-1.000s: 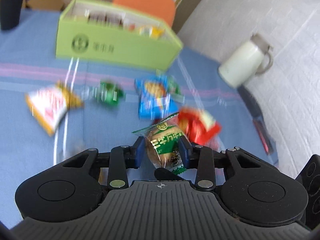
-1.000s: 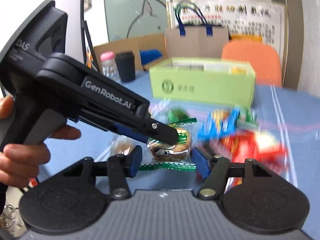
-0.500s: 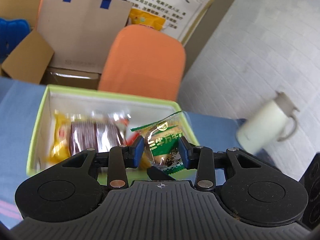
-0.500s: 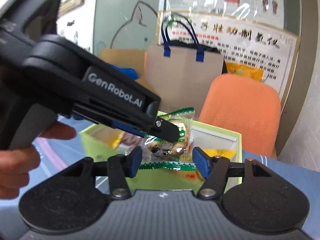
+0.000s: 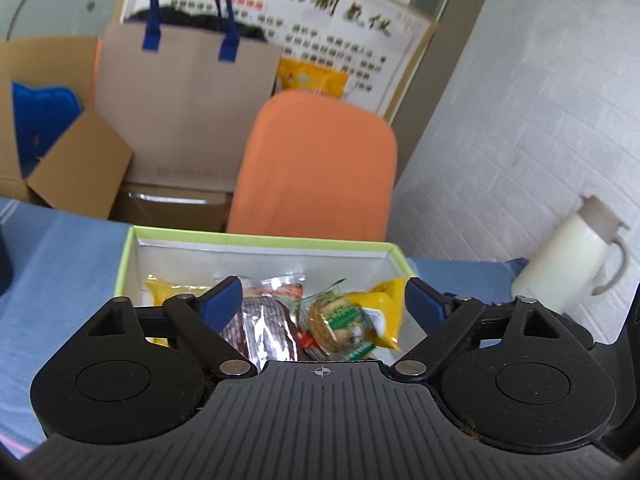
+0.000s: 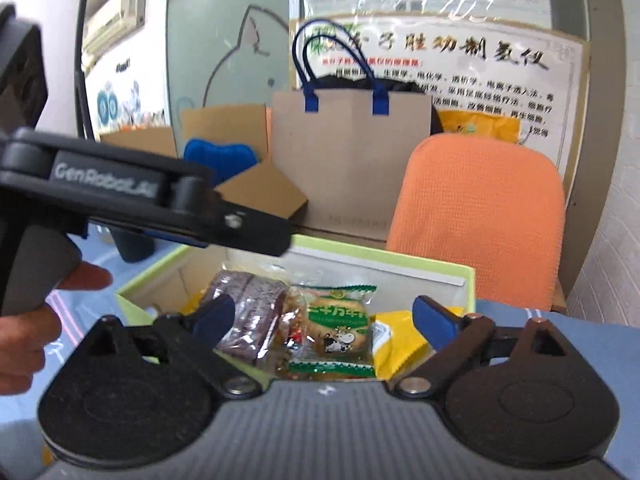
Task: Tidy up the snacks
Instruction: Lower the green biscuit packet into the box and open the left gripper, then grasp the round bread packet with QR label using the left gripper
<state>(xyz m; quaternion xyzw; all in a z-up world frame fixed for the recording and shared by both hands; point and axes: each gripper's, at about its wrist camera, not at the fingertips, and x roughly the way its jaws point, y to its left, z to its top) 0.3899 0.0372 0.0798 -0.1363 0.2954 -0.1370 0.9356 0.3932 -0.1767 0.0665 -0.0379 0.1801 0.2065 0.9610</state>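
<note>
— Tablecloth (image 5: 60,248) first: what carries everything?

— Blue cloth over a table, with a lime-green box (image 5: 256,238) standing open near its far edge. Behind that edge stand an orange chair (image 5: 316,168), a brown paper bag with blue handles (image 5: 188,92), open cardboard cartons and a wall poster with Chinese text. White tiled wall runs along the right.

— Where is the snack?

— A green-trimmed biscuit packet (image 6: 338,328) lies inside the box, on top of other packets, towards the near wall. On its left is a dark ribbed packet (image 6: 248,320); on its right a yellow one (image 6: 394,340).

— How does it lie?

— In the right wrist view its long axis runs from the near wall towards the far wall, label side up, printed characters reading upright, serrated ends near and far. From the left wrist view the same packet (image 5: 334,322) looks tilted, its top end leaning towards the box's right wall.

— Grippers?

— Left gripper (image 5: 324,300) is spread wide above the box, nothing between its blue pads. Right gripper (image 6: 324,316) is likewise spread apart, gripping nothing.

— What does one camera catch that the other misses?

— Only the left view shows a white jug (image 5: 572,256) by the table's right edge. Only the right view shows the left gripper from outside, over the box's left wall, with a hand (image 6: 28,328) on its handle, plus a dark cup (image 6: 134,246) beyond.
</note>
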